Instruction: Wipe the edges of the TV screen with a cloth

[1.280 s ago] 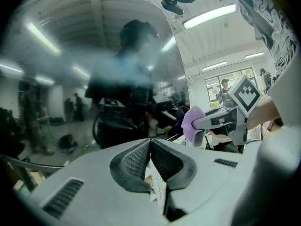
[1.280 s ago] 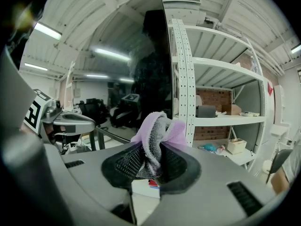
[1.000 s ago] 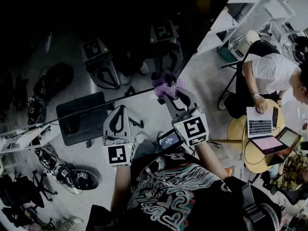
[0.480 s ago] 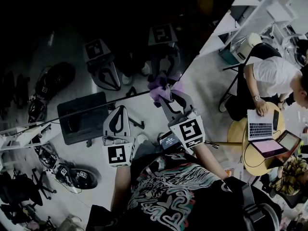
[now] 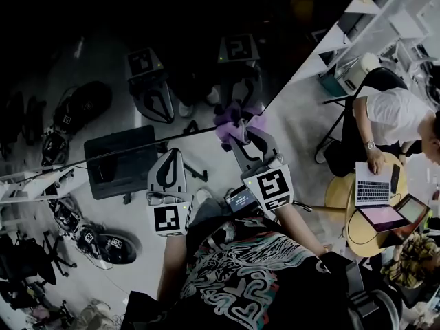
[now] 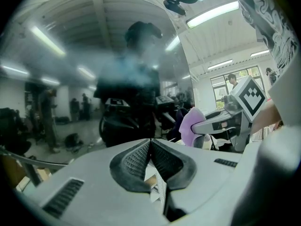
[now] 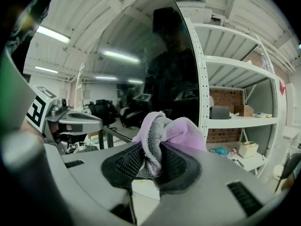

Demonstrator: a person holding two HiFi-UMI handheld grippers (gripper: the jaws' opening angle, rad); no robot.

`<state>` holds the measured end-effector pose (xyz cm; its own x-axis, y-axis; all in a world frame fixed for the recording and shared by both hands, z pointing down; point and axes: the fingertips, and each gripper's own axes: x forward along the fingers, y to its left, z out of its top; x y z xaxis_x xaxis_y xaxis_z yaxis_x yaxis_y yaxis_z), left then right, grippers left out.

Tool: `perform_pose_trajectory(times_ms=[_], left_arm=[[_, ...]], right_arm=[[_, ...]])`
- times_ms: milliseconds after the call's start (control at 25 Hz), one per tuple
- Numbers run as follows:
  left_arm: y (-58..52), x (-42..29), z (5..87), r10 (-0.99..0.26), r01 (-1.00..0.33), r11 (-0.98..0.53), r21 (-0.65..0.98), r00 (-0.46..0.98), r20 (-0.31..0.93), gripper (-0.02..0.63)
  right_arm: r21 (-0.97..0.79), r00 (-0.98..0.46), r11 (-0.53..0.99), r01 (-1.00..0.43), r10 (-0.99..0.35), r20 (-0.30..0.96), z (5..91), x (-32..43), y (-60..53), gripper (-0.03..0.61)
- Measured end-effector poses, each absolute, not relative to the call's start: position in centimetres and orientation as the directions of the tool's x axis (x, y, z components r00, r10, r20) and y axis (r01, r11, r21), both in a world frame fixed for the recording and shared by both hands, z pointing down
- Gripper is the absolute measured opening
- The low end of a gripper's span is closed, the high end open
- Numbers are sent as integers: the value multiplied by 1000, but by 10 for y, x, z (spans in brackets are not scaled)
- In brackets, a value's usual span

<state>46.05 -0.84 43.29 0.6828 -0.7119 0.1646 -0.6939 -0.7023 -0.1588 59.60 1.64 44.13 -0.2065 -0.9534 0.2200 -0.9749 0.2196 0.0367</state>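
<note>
The TV screen [image 5: 172,47] is a dark reflective panel that fills the upper left of the head view. Its lower edge slants up to a corner near the middle. My right gripper [image 5: 242,130] is shut on a purple cloth [image 5: 234,121], which rests against the screen close to that lower right corner. In the right gripper view the cloth [image 7: 164,131] bunches out between the pads, in front of the screen [image 7: 169,69] and its right edge. My left gripper [image 5: 170,153] hangs just below the lower edge, shut with nothing in it [image 6: 150,142].
To the right a person [image 5: 388,112] sits at a small round table [image 5: 344,215] with an open laptop [image 5: 375,191]. White shelving [image 7: 235,121] stands just past the screen's right edge. Office chairs and gear [image 5: 31,267] crowd the floor at lower left.
The right gripper with the cloth has shifted only slightly near the screen's lower right corner. The left gripper has stayed where it was. The head view has drifted a little.
</note>
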Motion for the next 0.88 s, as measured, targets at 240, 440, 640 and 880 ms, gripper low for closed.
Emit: perform_pose_trajectory(times_ms=[240,440,640,880], left_arm=[[-3,454,432,-738,-719,-675,-163,655,163,18],[5,447,432,-756,-737,-654,-169,634,164,18],[5,431,424,-773,-752,-634,-180,612,166,18],[3,414,420,-786,-766,-618,-179,596,162,18]], right_arm=[[35,-232,244,-969,-949,214,442,591,19,121],[24,-244,255,-967,-946,212,444,588,23,121],[18,-251,261,-965,-945,208,440,578,19,121],[12,-260,269,-963,-942,210,439,564,14,121]])
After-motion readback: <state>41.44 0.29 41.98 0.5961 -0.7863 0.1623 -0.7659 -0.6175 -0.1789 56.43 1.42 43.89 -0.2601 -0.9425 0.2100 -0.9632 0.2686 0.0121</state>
